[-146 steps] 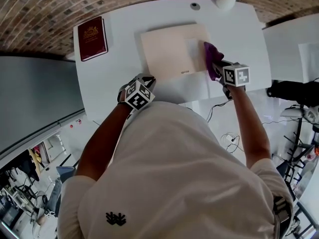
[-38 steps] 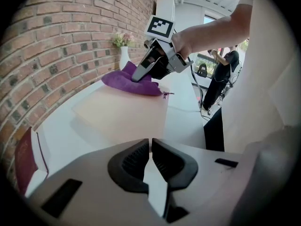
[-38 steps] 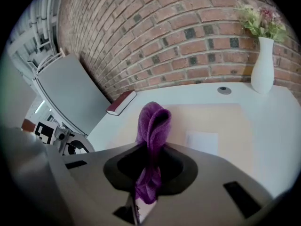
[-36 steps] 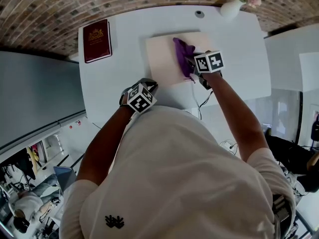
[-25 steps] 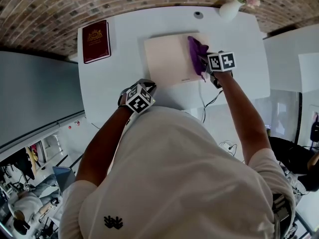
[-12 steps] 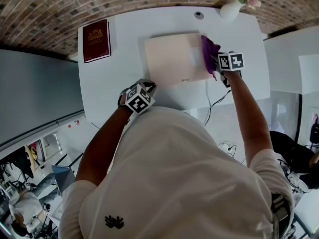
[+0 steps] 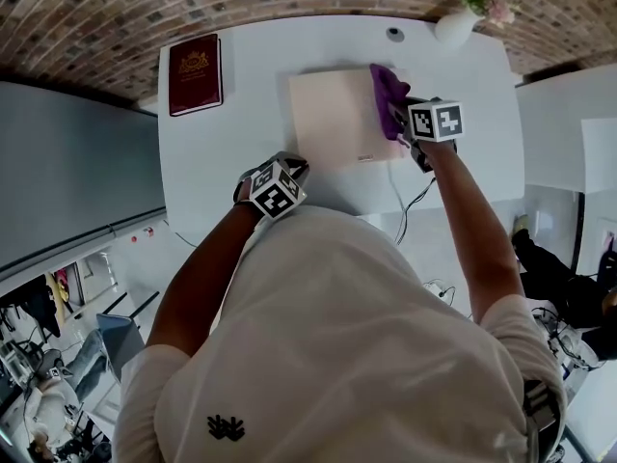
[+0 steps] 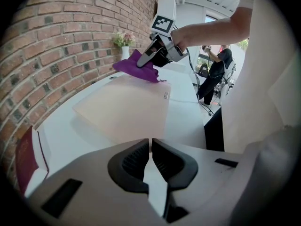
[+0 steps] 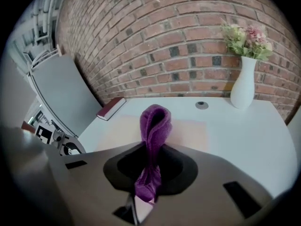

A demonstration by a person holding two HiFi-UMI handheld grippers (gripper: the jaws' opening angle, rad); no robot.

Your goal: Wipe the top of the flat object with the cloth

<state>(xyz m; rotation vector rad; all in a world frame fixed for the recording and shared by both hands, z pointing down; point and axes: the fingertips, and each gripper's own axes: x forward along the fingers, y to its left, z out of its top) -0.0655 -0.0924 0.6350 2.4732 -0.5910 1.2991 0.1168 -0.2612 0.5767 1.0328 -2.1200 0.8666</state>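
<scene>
A flat beige board [image 7: 337, 119] lies on the white table [image 7: 231, 123]. My right gripper [image 7: 395, 114] is shut on a purple cloth [image 7: 388, 90], which rests on the board's far right part. In the right gripper view the cloth [image 9: 155, 126] stands folded between the jaws over the board [image 9: 193, 131]. My left gripper [image 7: 289, 165] hovers at the table's near edge, short of the board, shut and empty. Its own view shows the closed jaws [image 8: 150, 147], the board [image 8: 127, 109] ahead, and the cloth [image 8: 136, 69] under the right gripper [image 8: 146, 60].
A maroon book [image 7: 196, 61] lies at the table's far left. A white vase with flowers [image 7: 458, 22] stands at the far right corner, with a round grommet [image 7: 395, 35] beside it. Cables [image 7: 405, 196] hang off the near edge. A brick wall [image 9: 164, 41] runs behind.
The right gripper swept the cloth rightward across the board to its right edge, then came back a little to the left. The left gripper stayed put.
</scene>
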